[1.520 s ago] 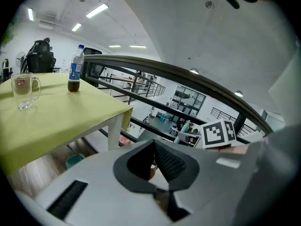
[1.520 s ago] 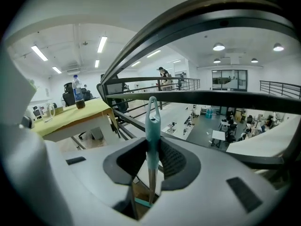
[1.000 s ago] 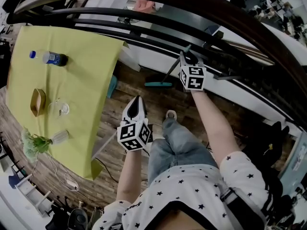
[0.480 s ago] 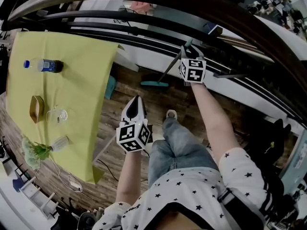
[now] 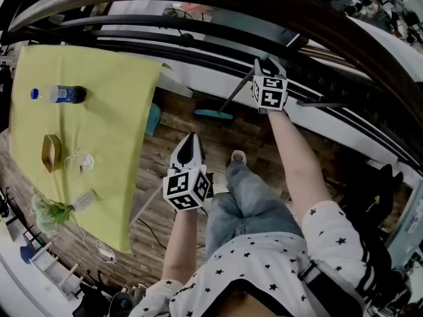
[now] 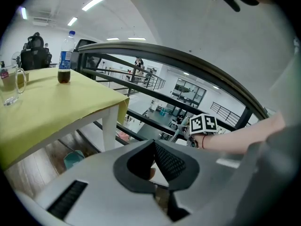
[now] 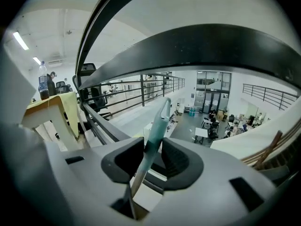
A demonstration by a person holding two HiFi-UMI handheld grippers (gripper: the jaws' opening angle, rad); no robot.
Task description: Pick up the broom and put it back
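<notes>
The broom has a teal head (image 5: 213, 115) on the wooden floor, and its thin handle (image 5: 236, 91) leans up to the dark railing (image 5: 198, 45). My right gripper (image 5: 264, 63) is at the top of the handle, right by the railing. In the right gripper view the teal handle tip (image 7: 157, 121) stands between the jaws, which are opening; it lies against the left pad with a gap to the right pad. My left gripper (image 5: 190, 141) hangs lower over the floor, shut and empty, with its tips (image 6: 153, 144) together.
A table with a yellow cloth (image 5: 99, 111) stands at the left, bearing a water bottle (image 5: 58, 94), a glass mug (image 5: 80, 162) and a small plant (image 5: 51, 210). A white ledge (image 5: 317, 121) runs under the railing. The person's leg and shoe (image 5: 236, 157) are below the broom.
My right gripper has moved farther toward the railing with the broom handle between its jaws. The left gripper has barely shifted.
</notes>
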